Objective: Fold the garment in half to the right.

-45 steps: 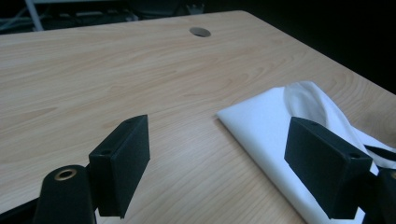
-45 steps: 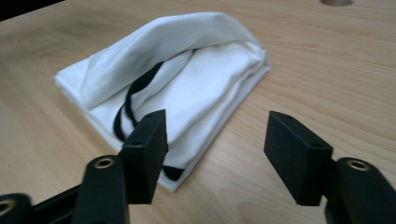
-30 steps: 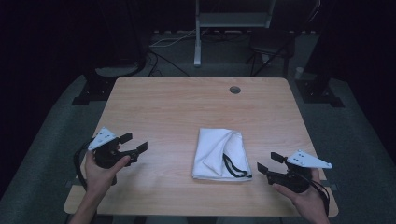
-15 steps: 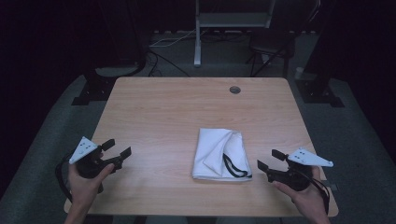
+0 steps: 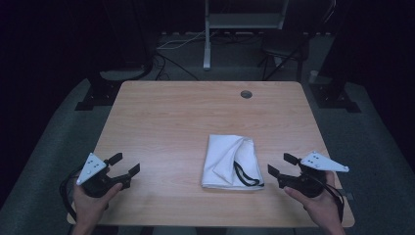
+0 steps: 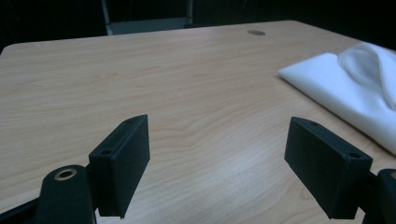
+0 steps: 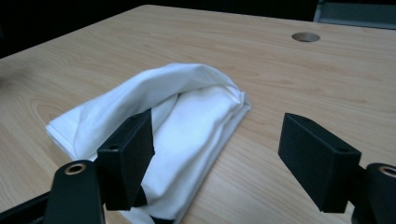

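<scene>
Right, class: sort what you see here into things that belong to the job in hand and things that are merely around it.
Part of the job:
- folded white cloth with a black cord, on the table
- left tongs, open, apart from the cloth
- right tongs, open, close beside the cloth

Just lying about:
- round hole in the tabletop
- metal stand behind the table
- cables on the floor

One wooden table point(image 5: 171, 122) is standing in the high view, and one round cable hole point(image 5: 246, 94) is sitting near its far edge. One folded white cloth bag point(image 5: 225, 159) is lying on the tabletop, with one black cord point(image 5: 244, 175) showing on it. Two hand-held grippers are hovering at the near edge: the left gripper point(image 5: 122, 164) and the right gripper point(image 5: 280, 164), each showing two black jaws and one grey three-cornered plate. Two hands are holding them, one apiece.
</scene>
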`<act>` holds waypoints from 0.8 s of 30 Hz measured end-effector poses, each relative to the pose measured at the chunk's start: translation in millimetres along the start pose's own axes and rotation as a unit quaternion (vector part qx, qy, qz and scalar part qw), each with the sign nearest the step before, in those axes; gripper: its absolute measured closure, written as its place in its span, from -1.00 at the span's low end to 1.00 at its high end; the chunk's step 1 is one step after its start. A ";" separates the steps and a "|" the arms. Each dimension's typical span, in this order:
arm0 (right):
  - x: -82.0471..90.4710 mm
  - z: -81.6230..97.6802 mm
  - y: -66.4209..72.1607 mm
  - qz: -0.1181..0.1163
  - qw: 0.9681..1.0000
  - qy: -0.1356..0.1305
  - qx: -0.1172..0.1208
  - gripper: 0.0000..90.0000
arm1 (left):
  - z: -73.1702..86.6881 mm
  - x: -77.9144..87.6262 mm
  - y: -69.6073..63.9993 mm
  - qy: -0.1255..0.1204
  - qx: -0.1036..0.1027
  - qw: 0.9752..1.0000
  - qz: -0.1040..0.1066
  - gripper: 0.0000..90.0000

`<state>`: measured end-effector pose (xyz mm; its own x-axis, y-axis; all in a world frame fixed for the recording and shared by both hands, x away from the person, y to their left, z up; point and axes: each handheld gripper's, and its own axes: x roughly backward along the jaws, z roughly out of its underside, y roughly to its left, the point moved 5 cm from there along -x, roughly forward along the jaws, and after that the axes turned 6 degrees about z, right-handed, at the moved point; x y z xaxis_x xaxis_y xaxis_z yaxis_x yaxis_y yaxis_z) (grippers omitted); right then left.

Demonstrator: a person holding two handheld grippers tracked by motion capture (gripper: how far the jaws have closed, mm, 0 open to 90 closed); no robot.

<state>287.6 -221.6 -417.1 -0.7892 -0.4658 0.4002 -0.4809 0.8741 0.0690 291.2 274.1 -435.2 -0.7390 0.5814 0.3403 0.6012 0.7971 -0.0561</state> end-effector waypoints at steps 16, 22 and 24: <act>-30.1 -24.7 30.3 -0.028 0.999 0.011 0.012 -0.42 | 18.4 -9.3 -11.0 0.006 -0.017 1.000 0.004 -0.51; -47.7 -27.8 45.1 -0.045 0.999 0.024 0.015 -0.42 | 18.3 -9.6 -13.0 0.005 -0.025 1.000 0.002 -0.51; -52.6 -28.4 49.0 -0.049 0.998 0.027 0.015 -0.42 | 18.3 -9.6 -13.8 0.005 -0.025 1.000 0.003 -0.51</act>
<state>316.4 -150.3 -408.8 -0.7158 -0.5405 0.4421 -0.5670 0.8195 0.0839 284.4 260.5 -454.8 -0.7323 0.5842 0.3499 0.6203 0.7843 -0.0114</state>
